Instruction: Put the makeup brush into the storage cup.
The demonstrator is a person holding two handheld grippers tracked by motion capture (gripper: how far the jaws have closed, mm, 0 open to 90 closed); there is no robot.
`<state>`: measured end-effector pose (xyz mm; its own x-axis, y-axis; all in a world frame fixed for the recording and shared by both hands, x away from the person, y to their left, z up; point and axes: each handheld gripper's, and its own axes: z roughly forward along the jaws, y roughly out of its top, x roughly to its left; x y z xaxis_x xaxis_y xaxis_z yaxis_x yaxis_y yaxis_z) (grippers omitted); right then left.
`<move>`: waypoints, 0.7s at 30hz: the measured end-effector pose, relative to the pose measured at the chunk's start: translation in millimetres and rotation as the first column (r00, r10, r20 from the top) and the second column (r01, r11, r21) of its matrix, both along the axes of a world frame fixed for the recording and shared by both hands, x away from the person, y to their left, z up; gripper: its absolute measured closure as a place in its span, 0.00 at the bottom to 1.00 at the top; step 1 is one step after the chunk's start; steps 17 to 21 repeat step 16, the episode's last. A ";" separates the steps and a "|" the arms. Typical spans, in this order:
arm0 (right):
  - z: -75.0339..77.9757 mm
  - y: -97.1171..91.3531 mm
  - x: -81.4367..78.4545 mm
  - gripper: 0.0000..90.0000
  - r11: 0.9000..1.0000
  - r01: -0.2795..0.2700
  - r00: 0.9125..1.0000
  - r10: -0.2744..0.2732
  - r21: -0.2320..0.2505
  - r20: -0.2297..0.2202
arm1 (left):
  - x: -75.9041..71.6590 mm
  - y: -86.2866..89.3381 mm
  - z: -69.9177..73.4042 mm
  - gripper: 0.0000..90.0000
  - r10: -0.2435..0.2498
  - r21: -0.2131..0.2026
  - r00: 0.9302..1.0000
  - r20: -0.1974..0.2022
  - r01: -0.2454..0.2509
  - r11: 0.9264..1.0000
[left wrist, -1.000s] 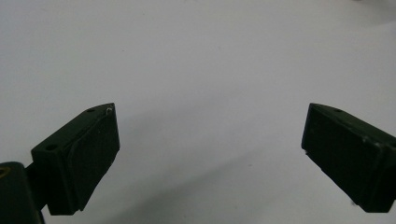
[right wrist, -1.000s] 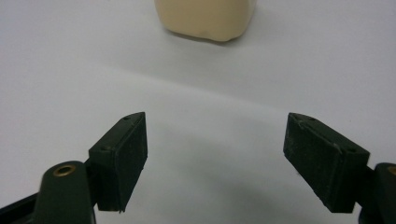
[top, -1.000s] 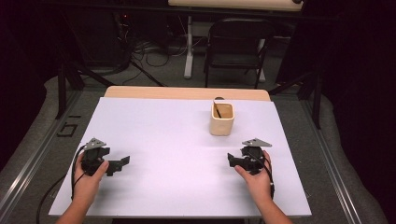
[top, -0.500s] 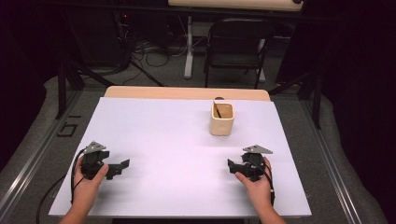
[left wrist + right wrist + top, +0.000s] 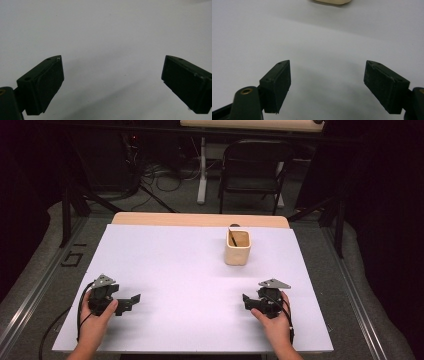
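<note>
Near the desk's (image 5: 200, 270) front edge, the left tool (image 5: 131, 301) sits by the left corner and the right tool (image 5: 247, 301) by the right, each wide apart on nothing and pointing inward. Toward the far edge, right of middle, stands a cream square cup (image 5: 237, 247) with a thin dark stick (image 5: 232, 239) leaning inside; its lower end is hidden. The right gripper view cuts the cup off at its base (image 5: 332, 2).

Plain white table (image 5: 175, 265), tan strip along its far edge. Cream cup (image 5: 237, 248) with a black stick (image 5: 232, 239). Black left gripper (image 5: 136, 298) and right gripper (image 5: 245, 300), grey-plated.
</note>
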<state>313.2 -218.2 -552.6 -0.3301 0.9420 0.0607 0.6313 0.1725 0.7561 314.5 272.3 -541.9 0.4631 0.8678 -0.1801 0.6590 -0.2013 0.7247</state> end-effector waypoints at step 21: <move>-1.5 0.9 -2.0 0.24 1.000 -0.009 1.000 0.009 -0.002 0.012 | 0.9 -2.1 -3.3 0.05 -0.005 -0.011 1.000 -0.008 0.005 1.000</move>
